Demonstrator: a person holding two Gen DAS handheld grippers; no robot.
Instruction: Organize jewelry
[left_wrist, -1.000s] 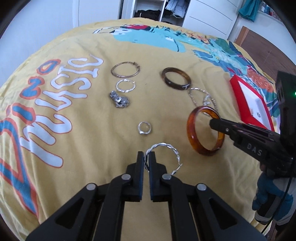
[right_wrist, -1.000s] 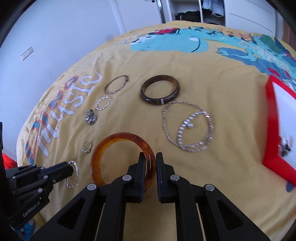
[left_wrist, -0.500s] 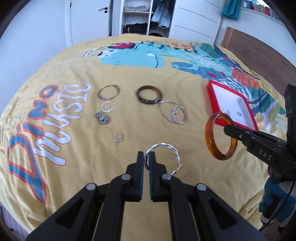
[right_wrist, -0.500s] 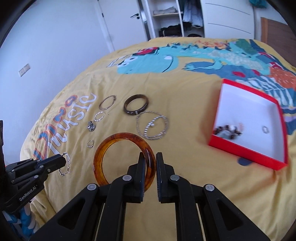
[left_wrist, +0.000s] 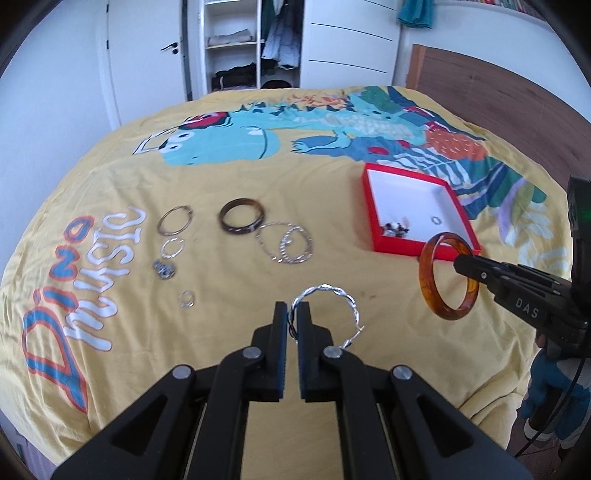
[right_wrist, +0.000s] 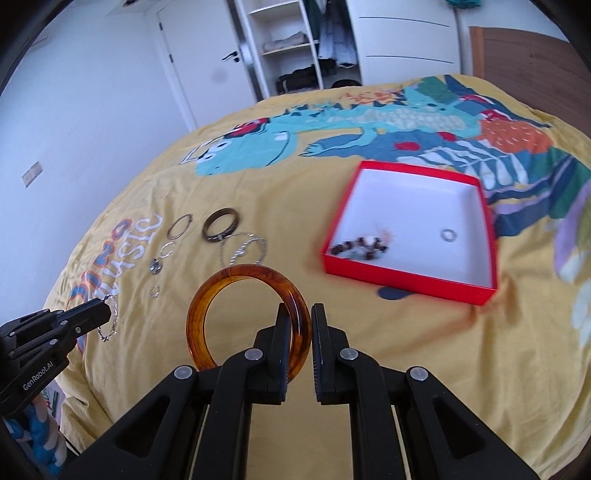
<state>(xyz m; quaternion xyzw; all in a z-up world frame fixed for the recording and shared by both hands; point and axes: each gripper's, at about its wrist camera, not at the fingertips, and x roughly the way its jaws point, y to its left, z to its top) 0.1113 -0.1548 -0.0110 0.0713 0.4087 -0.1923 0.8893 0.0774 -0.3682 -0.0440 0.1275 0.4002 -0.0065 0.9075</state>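
You hold a hand-held gripper in each hand above a bed (left_wrist: 258, 192) with a yellow dinosaur cover. Your left hand-held gripper (left_wrist: 293, 317) is pinched narrow on a twisted silver hoop (left_wrist: 334, 295), and your right hand-held gripper (right_wrist: 297, 328) is clamped on the rim of an amber bangle (right_wrist: 236, 288). Compared with a second ago, both pieces are lifted clear of the cover and carried toward the red box (right_wrist: 406, 275), which now sits fully in both views instead of at the edge. That suggests both pickups are done and the drop into the box comes next. The box lies well to the right of the loose pieces and already holds a small ring (right_wrist: 448, 235) and a dark beaded piece (right_wrist: 360, 245). Left on the cover are a dark bangle (left_wrist: 242, 221), a tangle of silver chains (left_wrist: 286, 245) just beside it, a thin brown hoop (left_wrist: 175, 220), a small silver hoop (left_wrist: 172, 246), a dark cluster (left_wrist: 164, 268) and a ring (left_wrist: 185, 299). The right view is blurred around the box, so the beaded piece is hard to identify. The cluster is too small to name. Only a bit of blue sleeve (left_wrist: 554, 398) shows at the frame edge.
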